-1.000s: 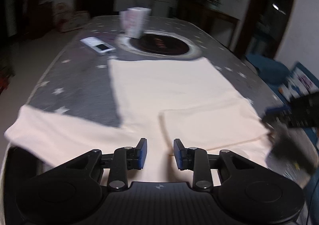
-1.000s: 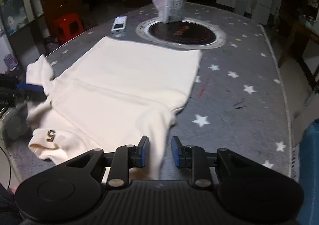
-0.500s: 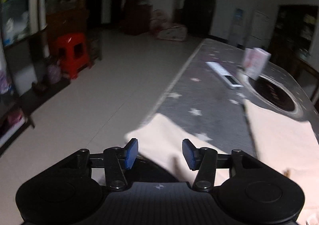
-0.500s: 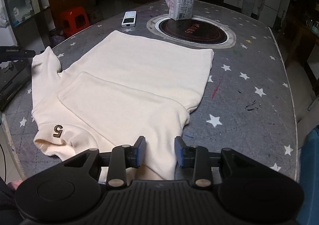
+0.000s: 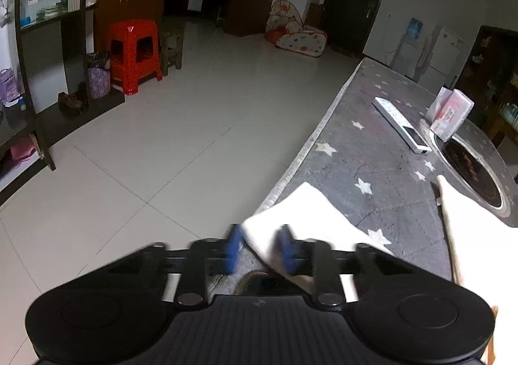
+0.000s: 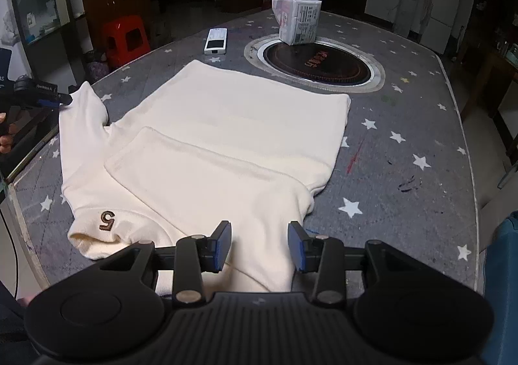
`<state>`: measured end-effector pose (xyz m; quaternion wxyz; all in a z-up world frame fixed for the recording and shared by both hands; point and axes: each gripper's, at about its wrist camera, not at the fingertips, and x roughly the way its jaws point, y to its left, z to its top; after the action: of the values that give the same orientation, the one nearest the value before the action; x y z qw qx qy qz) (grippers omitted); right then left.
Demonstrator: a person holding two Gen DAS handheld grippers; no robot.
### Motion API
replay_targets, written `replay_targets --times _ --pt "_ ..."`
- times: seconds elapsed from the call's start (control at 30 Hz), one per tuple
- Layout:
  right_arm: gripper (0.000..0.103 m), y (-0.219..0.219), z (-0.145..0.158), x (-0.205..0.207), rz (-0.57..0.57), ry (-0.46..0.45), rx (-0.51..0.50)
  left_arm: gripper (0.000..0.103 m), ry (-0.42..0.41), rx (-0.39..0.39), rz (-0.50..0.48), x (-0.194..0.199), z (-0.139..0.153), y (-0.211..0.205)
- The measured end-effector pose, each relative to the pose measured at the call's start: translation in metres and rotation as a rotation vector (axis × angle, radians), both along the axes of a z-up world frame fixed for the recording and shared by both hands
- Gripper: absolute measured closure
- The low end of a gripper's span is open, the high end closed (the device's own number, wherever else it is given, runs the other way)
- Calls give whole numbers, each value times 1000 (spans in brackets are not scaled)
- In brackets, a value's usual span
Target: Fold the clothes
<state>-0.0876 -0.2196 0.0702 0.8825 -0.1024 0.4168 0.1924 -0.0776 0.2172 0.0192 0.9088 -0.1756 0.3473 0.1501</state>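
A cream sweater point(image 6: 226, 138) lies flat on the grey star-patterned table point(image 6: 404, 144), with one sleeve folded across its body and a brown "5" point(image 6: 106, 219) near the collar. Its other sleeve point(image 5: 304, 219) stretches to the table's left edge. My left gripper point(image 5: 260, 248) is open, with that sleeve's cuff between its blue fingers; it also shows at the left in the right wrist view point(image 6: 48, 97). My right gripper point(image 6: 260, 245) is open above the sweater's near edge and holds nothing.
A white remote point(image 6: 216, 41) and a tissue box point(image 6: 299, 20) lie at the far side, next to a round dark hotplate point(image 6: 317, 62) set in the table. A red stool point(image 5: 134, 54) and shelves stand on the floor to the left.
My left gripper swung left from the sweater's middle to the outstretched sleeve's cuff at the table edge. My right gripper opened wider and drew back a little.
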Motion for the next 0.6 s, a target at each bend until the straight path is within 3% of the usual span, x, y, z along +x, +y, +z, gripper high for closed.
replay_targets --times 0.13,0.27,0.43,0.6 --pt "64 1 1 -1 2 -6 2 96 -49 -8 -18 -4 14 -9" --pt "64 0 3 -2 -1 -11 9 96 -134 -32 -109 -14 43 -36" --pt "64 -3 4 -4 -10 -21 20 96 -226 -100 -318 -20 79 -92" --pt "64 -12 5 -7 -30 -28 35 96 -264 -195 -536 -21 99 -156"
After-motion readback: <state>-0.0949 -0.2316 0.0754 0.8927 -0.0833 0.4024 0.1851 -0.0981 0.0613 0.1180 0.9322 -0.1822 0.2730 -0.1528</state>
